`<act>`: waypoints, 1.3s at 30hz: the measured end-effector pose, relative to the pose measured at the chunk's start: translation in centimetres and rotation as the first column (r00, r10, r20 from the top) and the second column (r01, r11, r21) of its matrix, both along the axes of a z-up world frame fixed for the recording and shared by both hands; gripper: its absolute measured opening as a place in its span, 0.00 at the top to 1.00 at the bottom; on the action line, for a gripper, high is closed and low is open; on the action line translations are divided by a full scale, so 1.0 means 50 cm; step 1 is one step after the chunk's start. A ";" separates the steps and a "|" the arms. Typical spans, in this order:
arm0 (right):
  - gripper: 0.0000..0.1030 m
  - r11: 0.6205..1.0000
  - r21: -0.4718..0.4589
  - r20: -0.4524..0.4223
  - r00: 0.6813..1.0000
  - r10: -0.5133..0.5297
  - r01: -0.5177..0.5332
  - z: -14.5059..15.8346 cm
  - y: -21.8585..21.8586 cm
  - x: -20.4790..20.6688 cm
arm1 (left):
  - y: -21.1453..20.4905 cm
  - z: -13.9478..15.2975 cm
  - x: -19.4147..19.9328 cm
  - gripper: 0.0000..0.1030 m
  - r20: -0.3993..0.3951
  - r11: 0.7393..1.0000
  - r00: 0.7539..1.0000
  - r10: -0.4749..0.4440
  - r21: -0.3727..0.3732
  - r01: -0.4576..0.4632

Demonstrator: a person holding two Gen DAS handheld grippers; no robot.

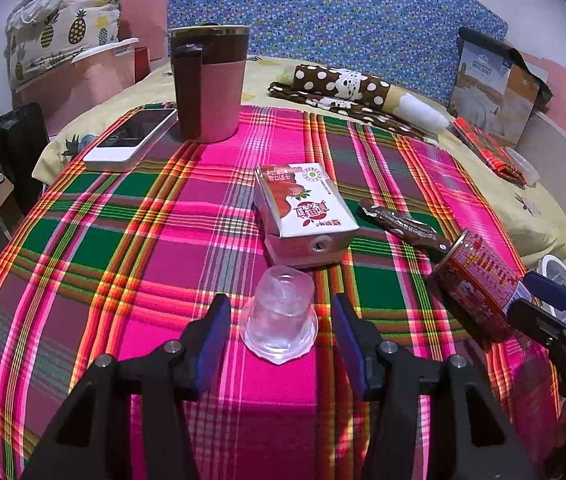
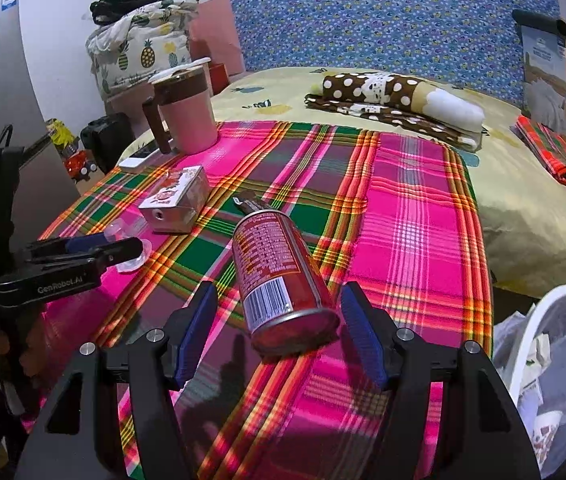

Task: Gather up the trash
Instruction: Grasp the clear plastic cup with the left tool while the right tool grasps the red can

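A clear plastic jelly cup [image 1: 281,318] stands upside down on the plaid cloth [image 1: 155,240], between the open fingers of my left gripper [image 1: 281,344]; the pads do not touch it. A red can [image 2: 277,276] lies on its side between the open fingers of my right gripper [image 2: 279,332], with gaps on both sides. The can [image 1: 477,284] and the right gripper [image 1: 539,300] also show in the left wrist view. A juice carton [image 1: 303,208] lies flat mid-cloth, with a dark wrapper [image 1: 403,226] beside it. The left gripper [image 2: 95,246] shows at the left of the right wrist view.
A pink-and-brown mug [image 1: 209,84] and a white phone [image 1: 133,140] sit at the cloth's far left. Folded spotted fabric [image 1: 347,88] lies on the bed behind. A white trash bin [image 2: 555,368] with litter stands off the right edge.
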State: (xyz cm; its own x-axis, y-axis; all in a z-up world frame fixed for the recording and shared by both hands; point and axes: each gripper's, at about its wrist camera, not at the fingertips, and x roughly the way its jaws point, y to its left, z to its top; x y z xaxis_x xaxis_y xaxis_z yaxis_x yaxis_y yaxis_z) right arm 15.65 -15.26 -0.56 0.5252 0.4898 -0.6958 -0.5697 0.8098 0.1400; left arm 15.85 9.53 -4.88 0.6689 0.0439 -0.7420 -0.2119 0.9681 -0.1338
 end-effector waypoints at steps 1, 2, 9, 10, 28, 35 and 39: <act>0.36 1.000 -0.004 -0.004 1.000 0.003 -0.003 -0.003 0.002 0.004 | -0.001 -0.002 0.003 0.54 -0.003 1.000 1.000 -0.004 0.001 0.004; 0.36 1.000 -0.007 -0.009 1.000 0.005 -0.005 -0.006 0.004 0.006 | -0.002 -0.004 0.005 0.58 -0.007 1.000 1.000 -0.007 0.001 0.007; 0.36 1.000 -0.025 -0.040 0.999 0.016 -0.017 -0.020 0.017 0.018 | -0.008 -0.008 0.010 0.68 -0.006 1.000 1.000 -0.021 0.014 0.021; 0.36 1.000 -0.024 -0.051 0.999 0.017 -0.018 -0.021 0.018 0.018 | -0.009 -0.007 0.010 0.68 -0.004 1.000 1.000 -0.023 0.014 0.024; 0.46 0.997 0.057 -0.109 0.993 -0.037 0.043 -0.020 -0.027 -0.033 | -0.067 0.024 -0.045 0.69 0.035 0.996 0.996 -0.087 0.018 0.086; 0.46 0.995 0.077 -0.109 0.993 -0.051 0.059 -0.015 -0.048 -0.056 | -0.105 0.038 -0.066 0.69 0.048 0.991 0.990 -0.130 0.024 0.129; 0.46 0.993 0.092 -0.099 0.993 -0.063 0.072 -0.007 -0.060 -0.064 | -0.126 0.049 -0.075 0.69 0.057 0.988 0.987 -0.150 0.030 0.149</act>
